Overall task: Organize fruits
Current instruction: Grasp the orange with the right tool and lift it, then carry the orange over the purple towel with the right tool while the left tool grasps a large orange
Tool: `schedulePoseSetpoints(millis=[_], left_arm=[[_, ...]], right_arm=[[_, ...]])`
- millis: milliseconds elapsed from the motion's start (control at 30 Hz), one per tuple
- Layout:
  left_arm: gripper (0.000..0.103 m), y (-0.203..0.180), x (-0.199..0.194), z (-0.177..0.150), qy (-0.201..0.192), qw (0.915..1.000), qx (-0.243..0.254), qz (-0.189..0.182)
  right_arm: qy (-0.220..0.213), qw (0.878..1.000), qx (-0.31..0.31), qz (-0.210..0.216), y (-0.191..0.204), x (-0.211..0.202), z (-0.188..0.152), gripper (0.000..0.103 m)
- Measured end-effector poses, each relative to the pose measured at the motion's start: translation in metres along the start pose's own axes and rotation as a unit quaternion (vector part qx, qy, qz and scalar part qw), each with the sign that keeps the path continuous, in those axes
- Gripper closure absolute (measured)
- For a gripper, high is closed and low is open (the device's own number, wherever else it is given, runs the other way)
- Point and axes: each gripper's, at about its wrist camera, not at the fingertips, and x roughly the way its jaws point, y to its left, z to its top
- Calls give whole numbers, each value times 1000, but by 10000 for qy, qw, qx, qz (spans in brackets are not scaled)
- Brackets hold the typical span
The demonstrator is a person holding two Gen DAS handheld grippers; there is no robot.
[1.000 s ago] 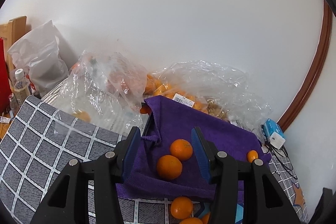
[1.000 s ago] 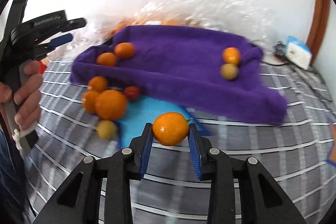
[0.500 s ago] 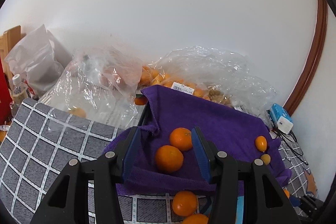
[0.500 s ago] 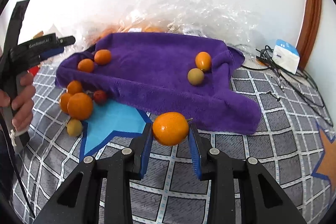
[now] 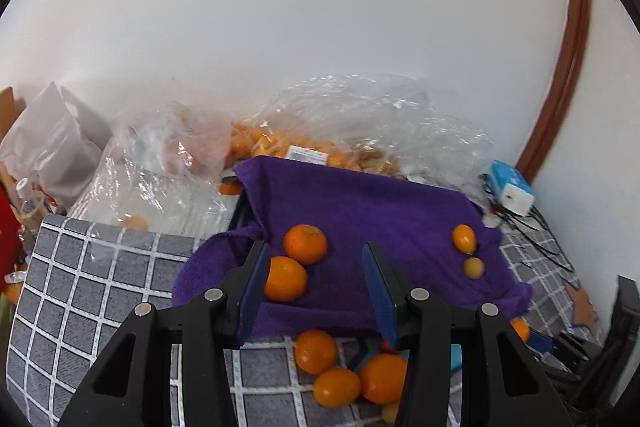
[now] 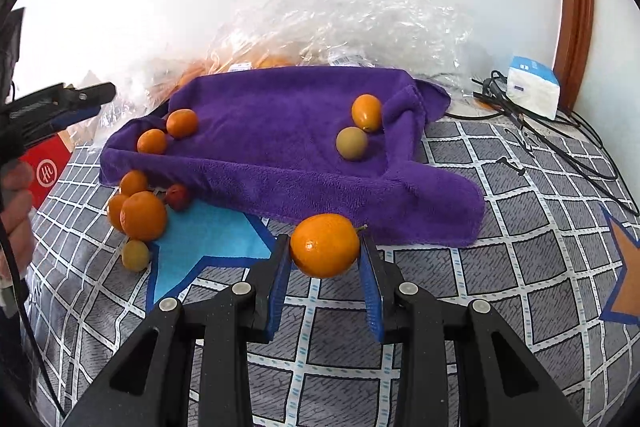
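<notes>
On the purple towel [image 6: 280,131] we have four fruits sorted, two at each end, while our right hand-held gripper [image 6: 325,267] grasps an orange [image 6: 325,245] just before it, our left hand-held gripper [image 5: 316,291] hangs released, and a cluster [image 6: 138,211] waits beside its left edge.

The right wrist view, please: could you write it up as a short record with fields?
right tool: shut on a mandarin
purple towel: two mandarins at its left end, a kumquat and a yellowish round fruit at its right end
loose pile: beside the towel's left front edge, on the checked cloth
left tool: at the picture's left edge, empty
</notes>
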Motion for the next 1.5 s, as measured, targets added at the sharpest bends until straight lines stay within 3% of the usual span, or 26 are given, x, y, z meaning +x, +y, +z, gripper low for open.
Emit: schedulePoseSetpoints(millis=[133,267,400,600,700,933,1133,1500], left_arm=[[57,2,-2,-13,550,9985,-28,8],[57,13,11,-35,726,9973,-111,86],[58,24,31,-47,1076,9932,-442,-89],[60,23,43,-54,1116,9921,-500,-266],[74,21,47,-59,1092,9919,-532,-381],[74,18,19,-52,374,9963,-515,-578],[74,22,10,-54,-10,9963,-585,-629],[74,21,9,-52,-105,9962,-590,-636]], right_arm=[[19,9998,165,96,-7,1,-1,69],[-46,10000,37,-54,-2,-1,-1,69],[-50,9999,-65,-98,2,-2,0,69],[-4,10000,-54,-55,0,-1,-2,69],[14,10000,48,-66,-4,1,-2,69],[-74,9999,-109,-56,2,-3,-1,69],[-322,9994,-84,78,0,-10,-4,69],[-470,9988,129,27,-10,-15,0,69]])
